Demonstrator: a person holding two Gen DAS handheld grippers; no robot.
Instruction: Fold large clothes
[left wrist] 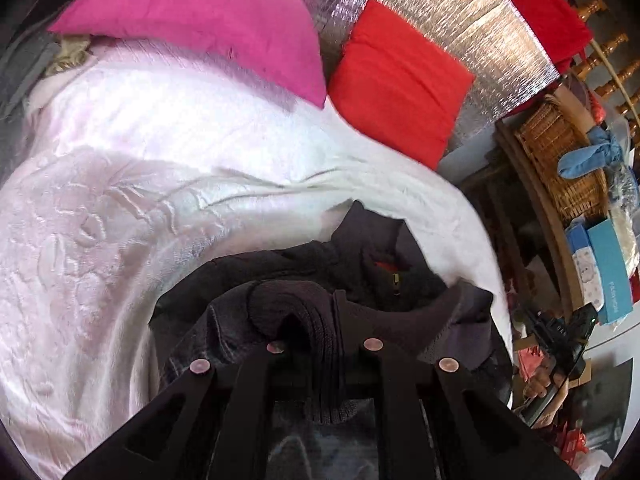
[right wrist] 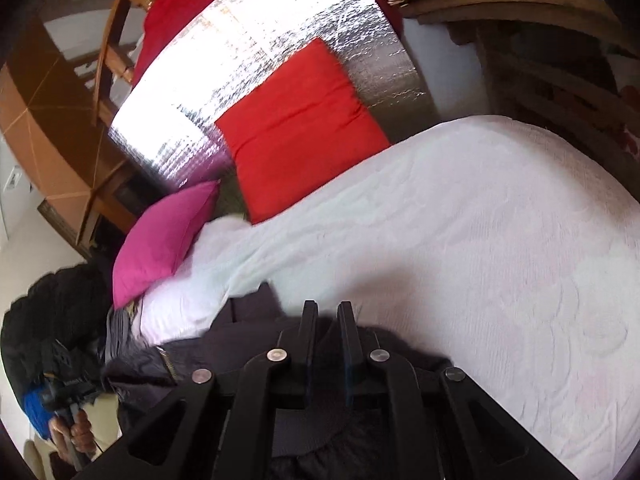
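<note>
2 hand-held grippers [left wrist: 320,320] [right wrist: 326,320] clamped on dark jacket [left wrist: 360,256], bedspread [right wrist: 480,240] w/ open room

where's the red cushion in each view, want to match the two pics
Left wrist view: the red cushion sits upper right of centre, leaning on the silver foil panel, right of the pink cushion.
Right wrist view: the red cushion sits just above centre, against the same foil panel, with the pink cushion below and to its left.
Shared landmark: the white bedspread that both cushions rest on.
</note>
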